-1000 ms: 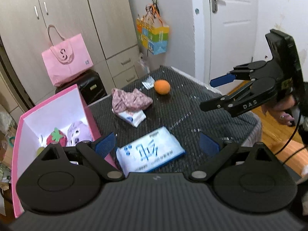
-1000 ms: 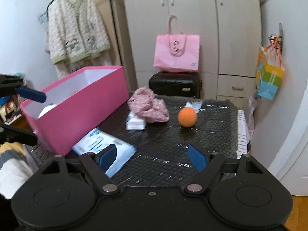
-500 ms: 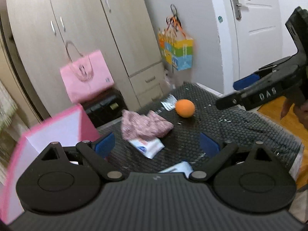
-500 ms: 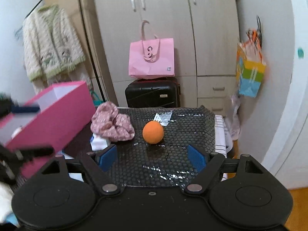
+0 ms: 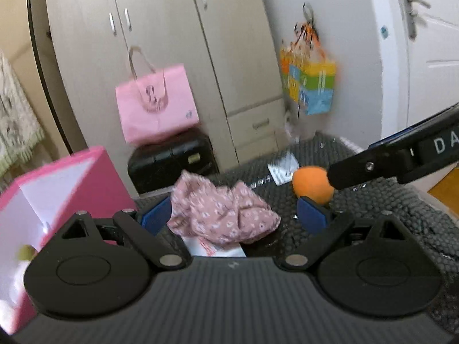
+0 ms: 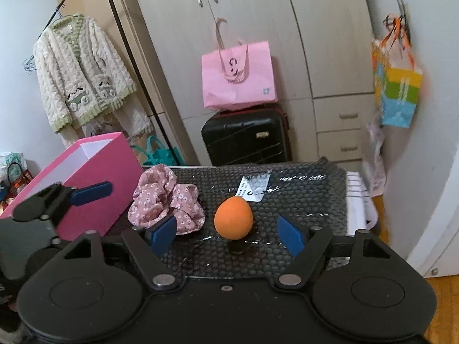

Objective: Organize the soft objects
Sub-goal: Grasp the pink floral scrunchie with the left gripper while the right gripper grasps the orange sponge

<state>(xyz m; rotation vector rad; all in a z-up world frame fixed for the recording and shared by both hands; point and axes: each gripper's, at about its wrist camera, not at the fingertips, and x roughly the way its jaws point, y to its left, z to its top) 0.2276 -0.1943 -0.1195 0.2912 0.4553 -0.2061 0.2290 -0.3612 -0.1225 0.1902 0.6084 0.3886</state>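
On the black textured table (image 6: 301, 189), the right gripper (image 6: 226, 230) stands spread wide and empty, the orange ball (image 6: 233, 221) resting between its blue pads (image 6: 289, 233). The left gripper (image 5: 235, 215) is likewise released, its fingers flanking the crumpled pink floral cloth (image 5: 223, 212), which lies over a white packet (image 5: 213, 248). From the ball, the cloth sits at nine o'clock, just beside the open pink box (image 6: 97, 177); a small paper label (image 6: 254, 186) lies at twelve o'clock.
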